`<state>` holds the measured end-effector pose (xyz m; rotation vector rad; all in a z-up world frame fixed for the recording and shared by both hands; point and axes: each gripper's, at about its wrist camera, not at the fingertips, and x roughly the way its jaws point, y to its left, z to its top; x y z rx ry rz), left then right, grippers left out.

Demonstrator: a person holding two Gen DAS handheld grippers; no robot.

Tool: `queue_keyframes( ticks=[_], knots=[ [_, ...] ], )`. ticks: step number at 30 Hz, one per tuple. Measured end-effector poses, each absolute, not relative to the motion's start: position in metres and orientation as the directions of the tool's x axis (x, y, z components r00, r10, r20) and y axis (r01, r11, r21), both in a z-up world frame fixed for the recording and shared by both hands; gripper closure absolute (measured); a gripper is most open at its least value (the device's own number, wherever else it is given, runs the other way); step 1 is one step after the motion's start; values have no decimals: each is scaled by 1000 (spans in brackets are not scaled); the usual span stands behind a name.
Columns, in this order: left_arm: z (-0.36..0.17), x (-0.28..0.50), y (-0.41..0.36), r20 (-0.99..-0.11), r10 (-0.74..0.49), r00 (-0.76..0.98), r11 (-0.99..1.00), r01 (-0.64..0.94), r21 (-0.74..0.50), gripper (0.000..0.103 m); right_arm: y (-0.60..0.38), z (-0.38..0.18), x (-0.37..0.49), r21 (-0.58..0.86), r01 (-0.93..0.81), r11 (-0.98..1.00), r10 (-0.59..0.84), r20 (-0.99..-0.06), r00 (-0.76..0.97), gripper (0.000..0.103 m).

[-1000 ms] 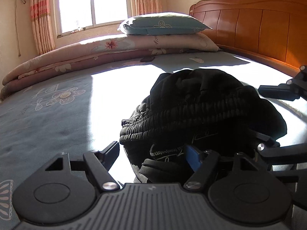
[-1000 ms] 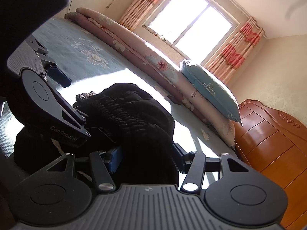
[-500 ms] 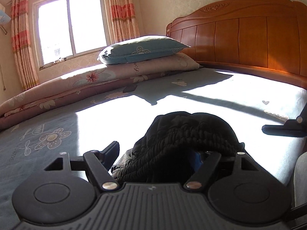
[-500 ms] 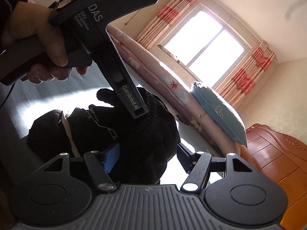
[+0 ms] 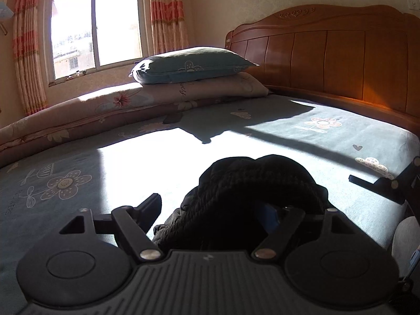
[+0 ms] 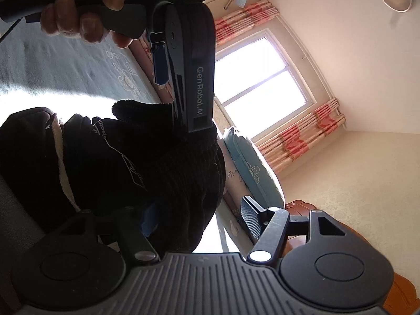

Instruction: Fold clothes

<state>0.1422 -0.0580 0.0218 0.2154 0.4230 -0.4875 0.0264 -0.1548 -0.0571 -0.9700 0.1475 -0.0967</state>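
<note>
The black ribbed knit garment (image 5: 252, 199) lies bunched on the teal floral bed sheet (image 5: 78, 183), no fold visible. Left gripper (image 5: 210, 207) fingers are opening, the garment between them. Right gripper (image 6: 199, 218) fingers stand apart around the cloth; grip uncertain.

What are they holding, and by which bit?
Nothing is pinched: the black garment bunches loosely between the fingers of the left hand-held gripper, jaws opening, and the right hand-held gripper.
</note>
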Motion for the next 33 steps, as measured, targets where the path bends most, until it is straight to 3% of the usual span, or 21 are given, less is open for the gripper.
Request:
queue_keyframes(
  ticks=[7, 12, 24, 28, 29, 31, 33],
  knots=[
    [-3, 121, -57, -481, -412, 774, 822, 543, 170, 23, -157, -32, 13, -796, 68, 602, -144, -25, 989, 33],
    [-5, 121, -78, -452, -444, 774, 772, 586, 245, 23, -160, -22, 5, -758, 14, 652, -115, -81, 990, 33],
    [27, 97, -76, -352, -513, 783, 731, 613, 299, 23, -159, -42, 2, -777, -112, 619, -55, -185, 981, 34],
    [31, 98, -75, -363, -512, 778, 739, 615, 275, 23, -149, -54, 38, -770, -71, 634, -128, -196, 972, 35],
    [31, 97, -74, -359, -513, 779, 744, 613, 266, 23, -148, -57, 43, -763, -60, 644, -142, -196, 970, 38],
    [31, 93, -67, -339, -517, 786, 753, 606, 256, 23, -149, -55, 51, -748, -62, 661, -167, -228, 959, 63],
    [29, 89, -58, -318, -508, 801, 766, 589, 259, 23, -153, -50, 53, -723, -74, 687, -174, -262, 949, 75]
  ],
)
